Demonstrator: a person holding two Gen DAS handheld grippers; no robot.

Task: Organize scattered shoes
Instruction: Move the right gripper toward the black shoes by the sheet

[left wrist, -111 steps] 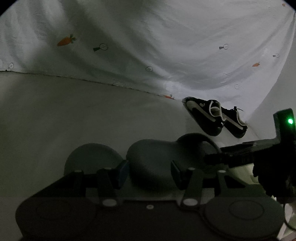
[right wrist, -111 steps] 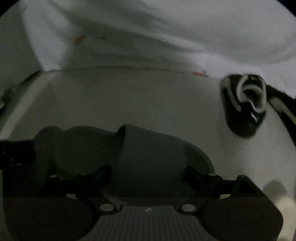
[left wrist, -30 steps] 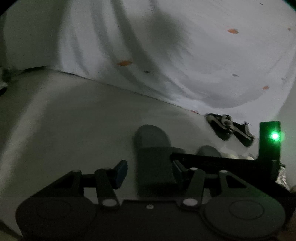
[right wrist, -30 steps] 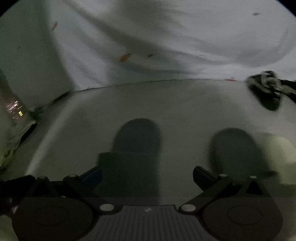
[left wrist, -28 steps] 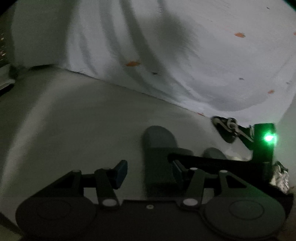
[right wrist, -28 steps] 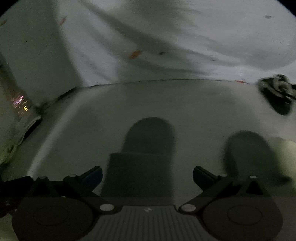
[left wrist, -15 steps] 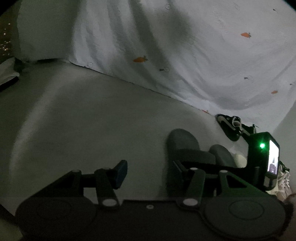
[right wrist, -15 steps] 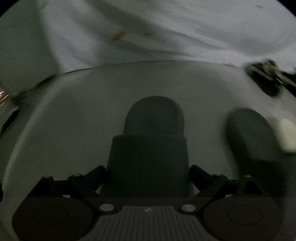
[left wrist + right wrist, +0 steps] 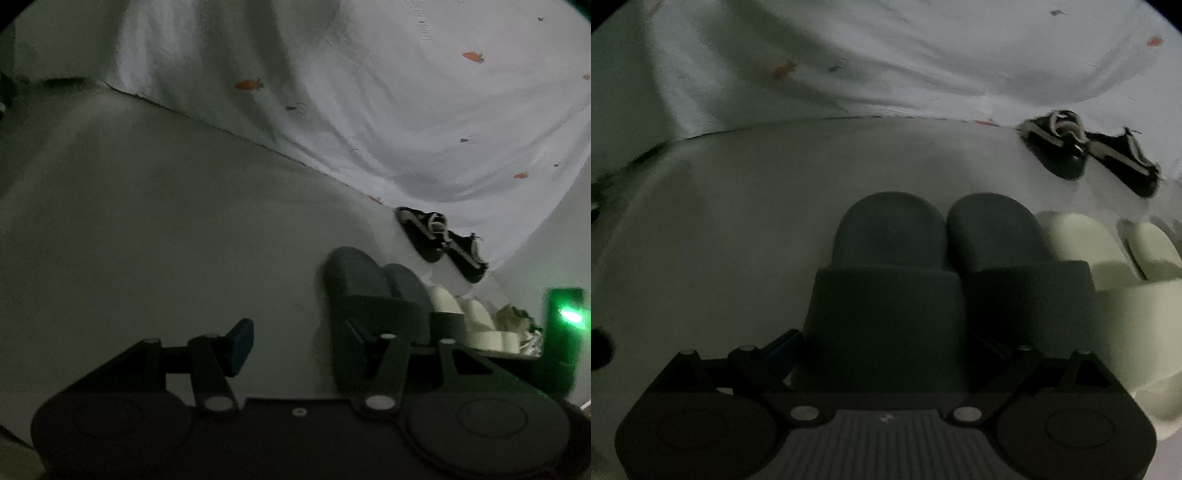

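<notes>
Two dark grey slides lie side by side on the pale floor. My right gripper (image 9: 886, 350) has its jaws on both sides of the left grey slide (image 9: 886, 280) and grips it. The right grey slide (image 9: 1004, 251) touches it. A pair of white slides (image 9: 1082, 251) lies to their right. Two black sneakers (image 9: 1071, 147) lie further back by the sheet. My left gripper (image 9: 299, 339) is open and empty over bare floor, left of the grey slides (image 9: 362, 291). The black sneakers (image 9: 436, 240) and white slides (image 9: 465, 310) also show there.
A white sheet with small carrot prints (image 9: 369, 92) hangs along the back. The right gripper's body with a green light (image 9: 565, 317) sits at the left wrist view's right edge. Crumpled items (image 9: 517, 321) lie beyond the white slides.
The right gripper has carried the left grey slide to the right until it sits against the other grey slide. The left gripper has drifted left, away from the shoes.
</notes>
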